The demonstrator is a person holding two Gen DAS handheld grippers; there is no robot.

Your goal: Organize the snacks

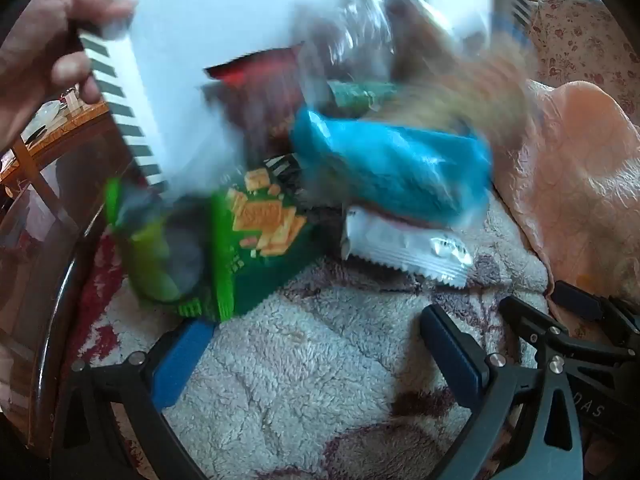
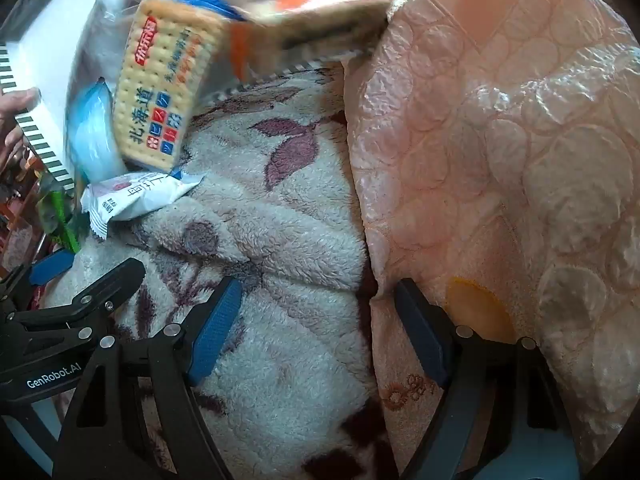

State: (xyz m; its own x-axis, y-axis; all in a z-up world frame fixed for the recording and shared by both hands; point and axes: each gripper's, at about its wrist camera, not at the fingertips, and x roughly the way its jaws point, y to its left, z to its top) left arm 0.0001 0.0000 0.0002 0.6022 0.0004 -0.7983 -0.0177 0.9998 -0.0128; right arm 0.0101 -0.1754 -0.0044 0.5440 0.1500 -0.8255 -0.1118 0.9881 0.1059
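A person's hand (image 1: pixel 44 40) tilts a white container with a striped rim (image 1: pixel 192 60) over a fluffy blanket, and several snack packets are tumbling out of it, blurred. Among them are a green cracker packet (image 1: pixel 264 232), a blue packet (image 1: pixel 392 172), a white packet (image 1: pixel 400 248) and a red packet (image 1: pixel 256 76). The right wrist view shows a yellow cracker packet (image 2: pixel 164 92), an orange packet (image 2: pixel 312 36) and the white packet (image 2: pixel 136 196). My left gripper (image 1: pixel 316 332) is open just below the pile, holding nothing. My right gripper (image 2: pixel 320 304) is open over the blanket, holding nothing.
The fluffy floral blanket (image 2: pixel 280 240) covers the surface. A peach quilted cover (image 2: pixel 500 140) lies bunched along its right side. A dark curved wooden edge (image 1: pixel 52 320) runs down the left, with a wooden table (image 1: pixel 52 120) beyond it. The two grippers sit close together.
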